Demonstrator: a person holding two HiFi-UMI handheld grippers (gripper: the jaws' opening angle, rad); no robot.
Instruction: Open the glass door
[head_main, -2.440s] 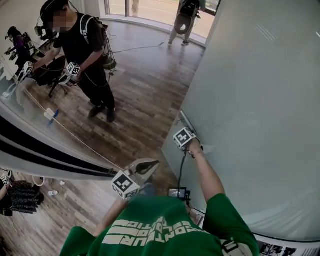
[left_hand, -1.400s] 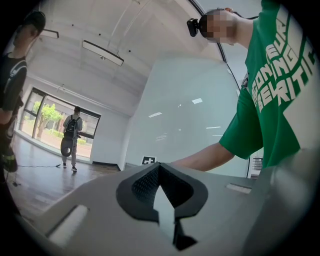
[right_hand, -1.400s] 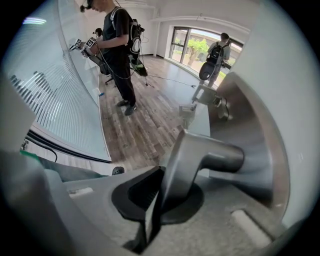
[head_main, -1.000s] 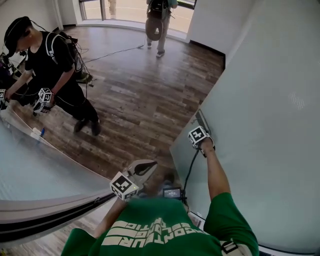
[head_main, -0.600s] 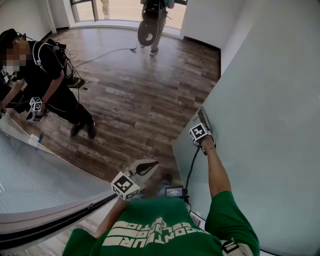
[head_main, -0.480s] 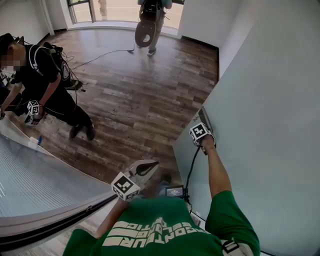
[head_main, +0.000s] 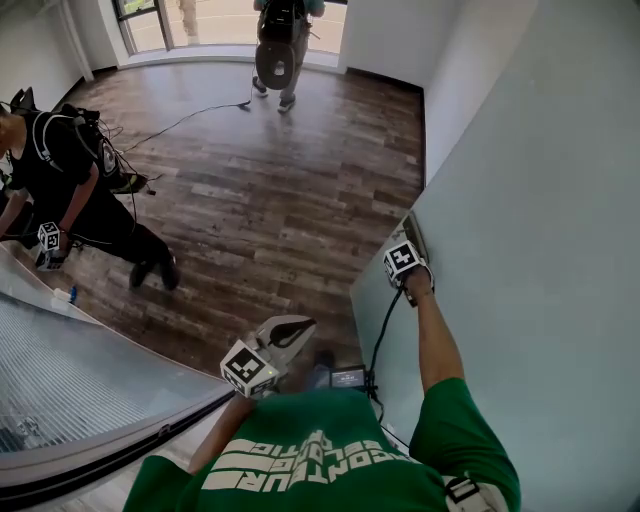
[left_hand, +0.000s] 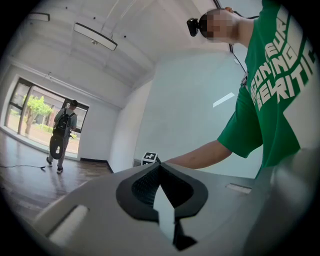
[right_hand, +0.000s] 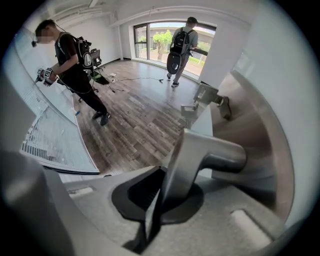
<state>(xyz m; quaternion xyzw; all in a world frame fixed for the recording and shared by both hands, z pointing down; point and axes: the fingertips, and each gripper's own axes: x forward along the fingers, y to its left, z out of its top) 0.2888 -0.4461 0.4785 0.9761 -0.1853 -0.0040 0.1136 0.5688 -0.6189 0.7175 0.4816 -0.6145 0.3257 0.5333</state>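
The frosted glass door (head_main: 520, 250) fills the right of the head view, its edge standing out over the wooden floor. Its metal lever handle (right_hand: 210, 155) runs from the door plate down between my right gripper's jaws. My right gripper (head_main: 405, 275) (right_hand: 162, 195) points steeply down and is shut on that door handle (head_main: 411, 235), with its marker cube on top. My left gripper (head_main: 296, 322) is held level near my body, away from the door. Its jaws meet at the tip (left_hand: 159, 165) with nothing between them.
A person in black (head_main: 70, 190) with grippers stands at the left beside a glass partition (head_main: 80, 370). Another person with a backpack (head_main: 280, 40) stands at the far window. A cable (head_main: 190, 115) lies on the wooden floor. A small device (head_main: 348, 377) hangs at my waist.
The door edge has swung further round with my right gripper still on the handle. Both grippers have shifted along with me, and the person in black has slid toward the left edge.
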